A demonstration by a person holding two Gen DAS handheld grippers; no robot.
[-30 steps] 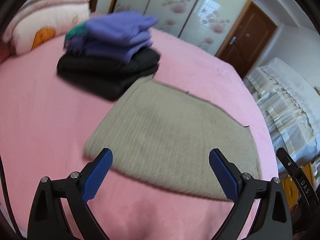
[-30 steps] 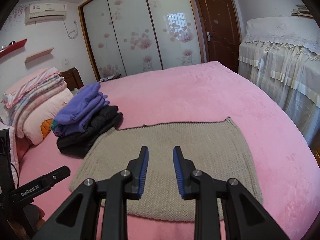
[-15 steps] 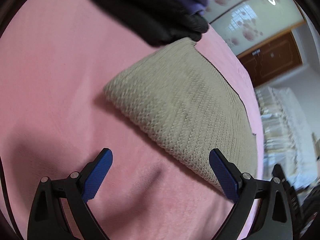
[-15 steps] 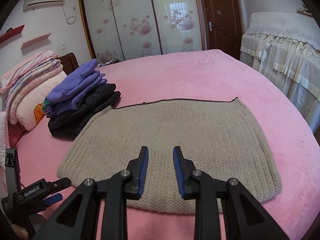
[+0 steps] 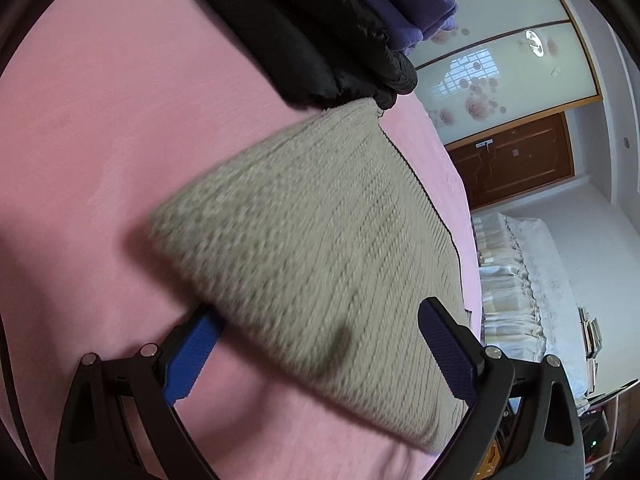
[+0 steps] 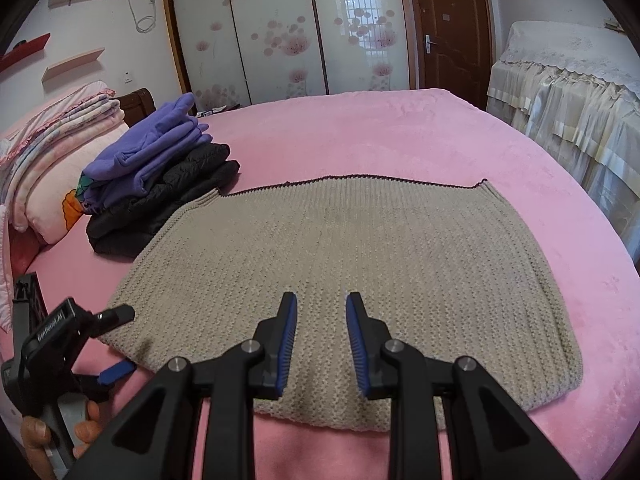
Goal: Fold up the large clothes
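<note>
Beige knit sweater [image 6: 348, 276] lies flat on the pink bed [image 6: 380, 136]. Its far-left corner touches a stack of folded clothes [image 6: 160, 176]: purple on top, black jacket underneath. Pillows [image 6: 48, 140] sit behind the stack; wardrobe [image 6: 280, 28] and door [image 6: 448, 28] at the back. Left gripper [image 5: 316, 356] is tilted at the sweater's near-left corner, jaws spread wide, one finger [image 5: 192, 356] tucked under the edge. Right gripper [image 6: 321, 344] hovers over the near hem, jaws partly apart, gripping nothing.
</note>
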